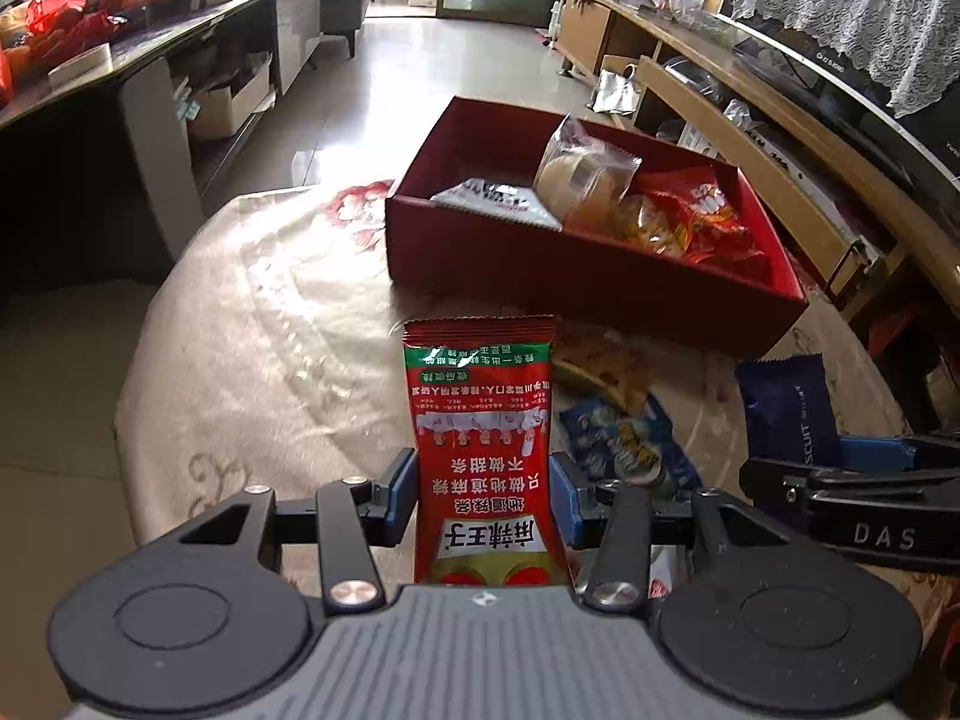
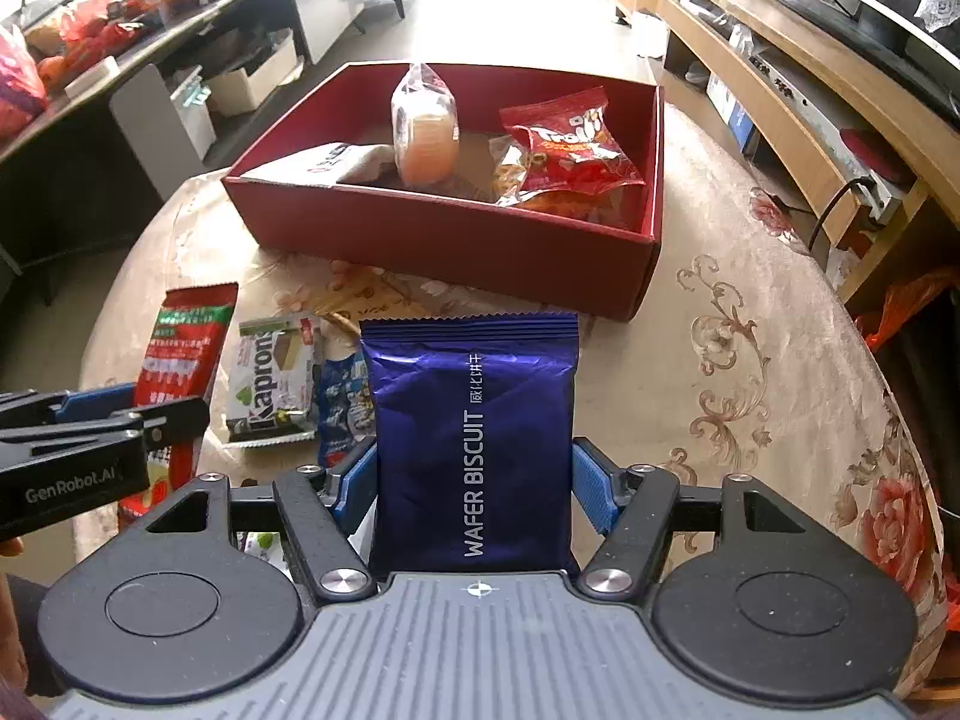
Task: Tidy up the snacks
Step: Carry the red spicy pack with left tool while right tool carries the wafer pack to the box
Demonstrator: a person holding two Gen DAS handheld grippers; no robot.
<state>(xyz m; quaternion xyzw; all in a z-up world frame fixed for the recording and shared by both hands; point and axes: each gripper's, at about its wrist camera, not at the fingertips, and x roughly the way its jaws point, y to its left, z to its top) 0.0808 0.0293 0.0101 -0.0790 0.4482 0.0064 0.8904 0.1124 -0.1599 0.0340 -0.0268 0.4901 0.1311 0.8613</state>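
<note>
Nearest us, our left gripper pinches a red spicy-snack sachet by its sides, and our right gripper clamps the blue wafer biscuit pack the same way; both packets stand upright between the blue pads, lifted off the cloth. Just beyond them a Kaprons wafer pack and a blue-and-white packet lie loose on the floral tablecloth, with what may be a yellow wrapper behind them, though we cannot read it clearly. Farther on sits the open red box, already holding a clear-bagged pastry, a red crisps bag and a white packet in the near left corner. To do this well, we should carry both packets over the near wall without clipping it, keep the grippers apart, and release each into bare floor space.
</note>
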